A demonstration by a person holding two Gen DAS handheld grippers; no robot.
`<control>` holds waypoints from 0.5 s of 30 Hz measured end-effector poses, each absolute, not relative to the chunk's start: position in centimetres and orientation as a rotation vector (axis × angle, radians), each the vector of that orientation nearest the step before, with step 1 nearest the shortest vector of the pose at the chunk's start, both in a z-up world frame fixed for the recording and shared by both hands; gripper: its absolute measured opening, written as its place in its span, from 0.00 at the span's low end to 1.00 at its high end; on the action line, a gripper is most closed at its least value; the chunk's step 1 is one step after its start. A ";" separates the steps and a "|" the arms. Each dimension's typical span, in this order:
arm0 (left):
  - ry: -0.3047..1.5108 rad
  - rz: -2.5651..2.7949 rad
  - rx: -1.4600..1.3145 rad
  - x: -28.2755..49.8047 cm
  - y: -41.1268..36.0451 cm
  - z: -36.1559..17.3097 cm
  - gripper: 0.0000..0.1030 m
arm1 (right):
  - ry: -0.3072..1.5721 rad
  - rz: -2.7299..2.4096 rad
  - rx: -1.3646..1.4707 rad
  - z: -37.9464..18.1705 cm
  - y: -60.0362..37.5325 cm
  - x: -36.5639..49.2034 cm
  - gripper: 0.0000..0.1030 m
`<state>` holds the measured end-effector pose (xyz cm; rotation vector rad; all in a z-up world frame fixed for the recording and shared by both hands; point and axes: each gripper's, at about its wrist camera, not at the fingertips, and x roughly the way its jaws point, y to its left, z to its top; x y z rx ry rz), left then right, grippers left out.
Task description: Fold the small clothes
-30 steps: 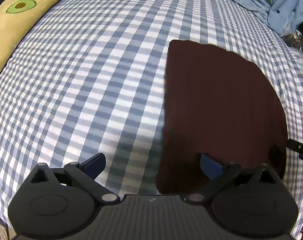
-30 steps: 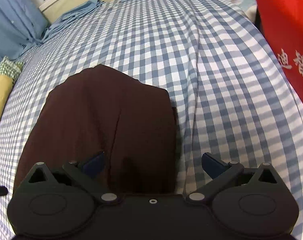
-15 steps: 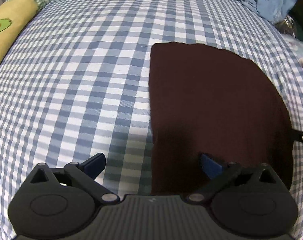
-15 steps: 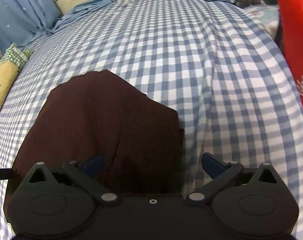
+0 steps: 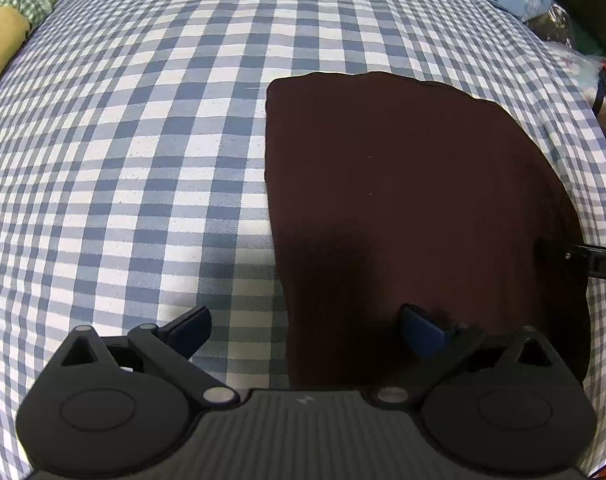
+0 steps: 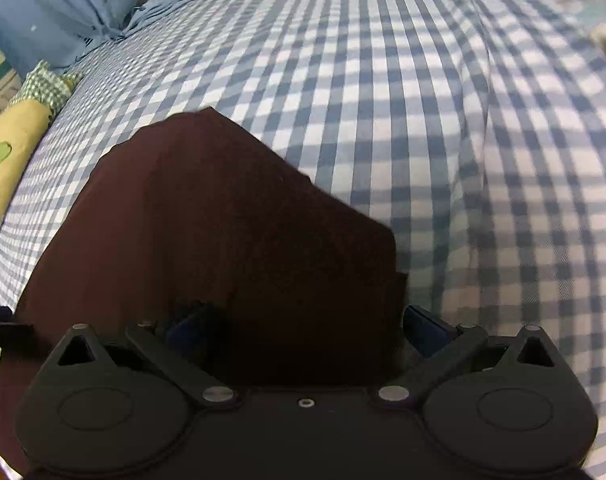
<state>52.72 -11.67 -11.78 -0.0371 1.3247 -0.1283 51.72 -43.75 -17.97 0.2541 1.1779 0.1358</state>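
Dark maroon cloth [image 5: 403, 208], folded flat with straight edges, on blue-white checked bed sheet [image 5: 143, 160]. Left tongs [image 5: 303, 326] wide apart, straddling its left edge. Right tongs [image 6: 303, 326] wide apart over its right edge, gripping nothing.

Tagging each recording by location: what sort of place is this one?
Most likely a bedroom, with the work done on a bed. The dark brown folded garment lies on a blue-and-white checked bedsheet, a yellow bolster pillow with an avocado print runs along one side, and rumpled light blue bedding lies at the far end.
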 end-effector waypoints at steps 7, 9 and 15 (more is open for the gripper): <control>1.349 -0.142 0.000 53.2 -12.3 -12.4 0.99 | 1.218 0.113 0.475 -19.8 -45.5 51.0 1.00; 1.350 -0.140 -0.008 53.1 -12.2 -12.5 0.99 | 1.209 0.124 0.490 -19.6 -45.6 50.6 1.00; 1.345 -0.124 -0.044 52.7 -11.8 -12.8 1.00 | 1.205 0.146 0.449 -19.6 -45.1 49.6 1.00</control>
